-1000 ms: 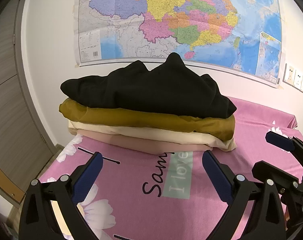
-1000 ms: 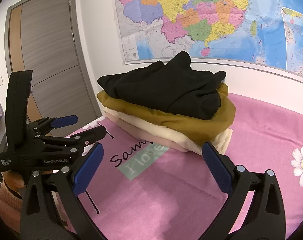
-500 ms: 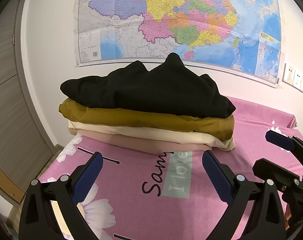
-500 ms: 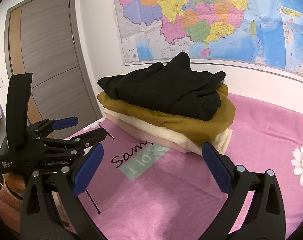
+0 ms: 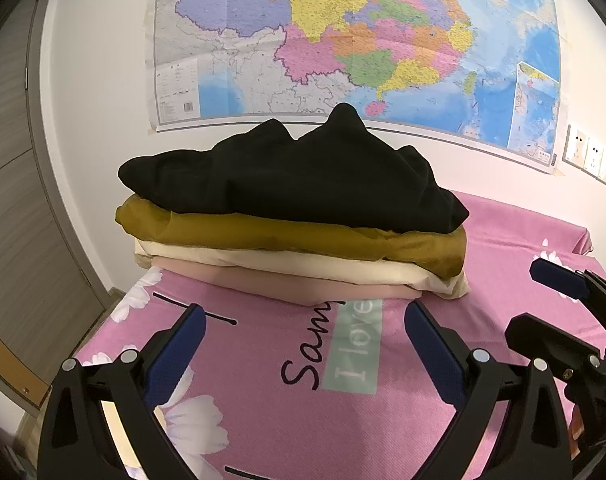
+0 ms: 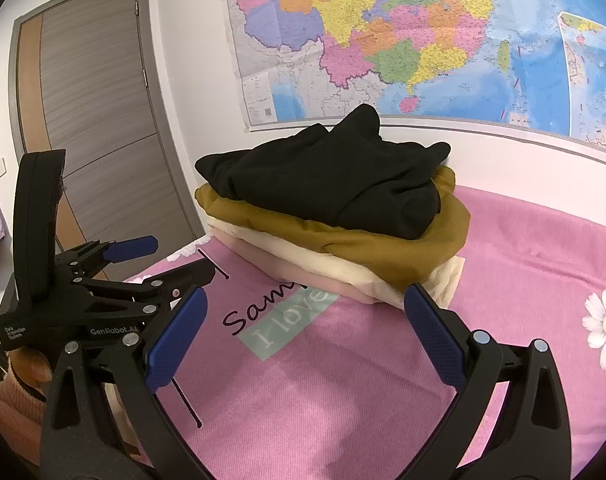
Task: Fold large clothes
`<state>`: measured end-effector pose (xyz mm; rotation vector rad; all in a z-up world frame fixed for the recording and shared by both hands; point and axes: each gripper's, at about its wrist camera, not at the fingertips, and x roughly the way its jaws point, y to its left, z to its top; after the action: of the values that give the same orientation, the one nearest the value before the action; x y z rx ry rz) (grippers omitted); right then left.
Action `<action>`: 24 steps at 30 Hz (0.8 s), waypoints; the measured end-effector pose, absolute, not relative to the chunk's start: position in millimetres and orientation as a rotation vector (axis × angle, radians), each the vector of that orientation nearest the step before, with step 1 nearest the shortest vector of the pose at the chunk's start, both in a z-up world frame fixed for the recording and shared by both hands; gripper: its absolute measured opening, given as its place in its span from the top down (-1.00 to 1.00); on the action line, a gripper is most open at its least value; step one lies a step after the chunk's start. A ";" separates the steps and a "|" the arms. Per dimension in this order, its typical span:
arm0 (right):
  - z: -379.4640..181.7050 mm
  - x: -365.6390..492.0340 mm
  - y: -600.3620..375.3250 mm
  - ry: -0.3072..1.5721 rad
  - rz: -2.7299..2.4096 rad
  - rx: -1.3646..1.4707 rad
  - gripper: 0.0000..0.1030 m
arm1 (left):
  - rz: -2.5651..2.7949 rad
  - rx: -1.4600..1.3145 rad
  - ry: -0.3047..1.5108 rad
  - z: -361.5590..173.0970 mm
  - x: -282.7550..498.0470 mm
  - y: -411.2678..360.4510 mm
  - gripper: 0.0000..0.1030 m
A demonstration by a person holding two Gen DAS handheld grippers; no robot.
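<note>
The pink bedsheet (image 5: 263,420) carries black script starting "Sam", its remaining letters hidden under the folded clothes, and beside it a pale green patch (image 5: 357,346) printed "I love" in white. In the right wrist view the left gripper (image 6: 167,256) bears "GenRobot.AI" in white on its black body, with a smaller three-line label further back that seems to read "Data Acquisition System". The wall map (image 5: 355,40) has print too small to read.
</note>
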<state>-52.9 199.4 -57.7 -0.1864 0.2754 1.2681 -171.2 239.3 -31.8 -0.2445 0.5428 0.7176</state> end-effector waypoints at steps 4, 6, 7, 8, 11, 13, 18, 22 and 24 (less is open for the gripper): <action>-58.4 -54.8 198.6 0.273 1.265 -0.188 -0.89 | 0.718 -0.246 0.544 -32.4 -171.4 239.4 -0.86; -58.3 -54.1 198.0 0.278 1.273 -0.187 -0.89 | 0.715 -0.247 0.543 -33.1 -171.7 238.8 -0.86; -58.5 -54.8 197.8 0.276 1.271 -0.185 -0.89 | 0.719 -0.246 0.544 -33.3 -172.0 238.5 -0.86; -58.5 -54.4 197.6 0.276 1.271 -0.185 -0.89 | 0.717 -0.247 0.545 -33.5 -171.8 238.6 -0.86; -58.8 -54.1 197.4 0.279 1.273 -0.186 -0.89 | 0.716 -0.246 0.542 -33.5 -172.4 238.2 -0.86; -58.6 -54.5 197.2 0.278 1.272 -0.186 -0.89 | 0.715 -0.248 0.543 -34.2 -172.4 238.5 -0.86; -58.4 -53.7 197.8 0.279 1.273 -0.185 -0.89 | 0.713 -0.249 0.544 -34.7 -172.7 237.8 -0.86; -58.2 -53.8 197.4 0.278 1.275 -0.185 -0.88 | 0.711 -0.248 0.543 -35.0 -173.2 237.2 -0.86; -58.5 -54.3 197.4 0.276 1.271 -0.185 -0.89 | 0.713 -0.247 0.541 -35.2 -175.0 235.7 -0.86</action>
<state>-54.3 197.4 -58.5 -0.1852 0.2763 1.2708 -175.0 235.7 -35.2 -0.2472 0.5409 0.7127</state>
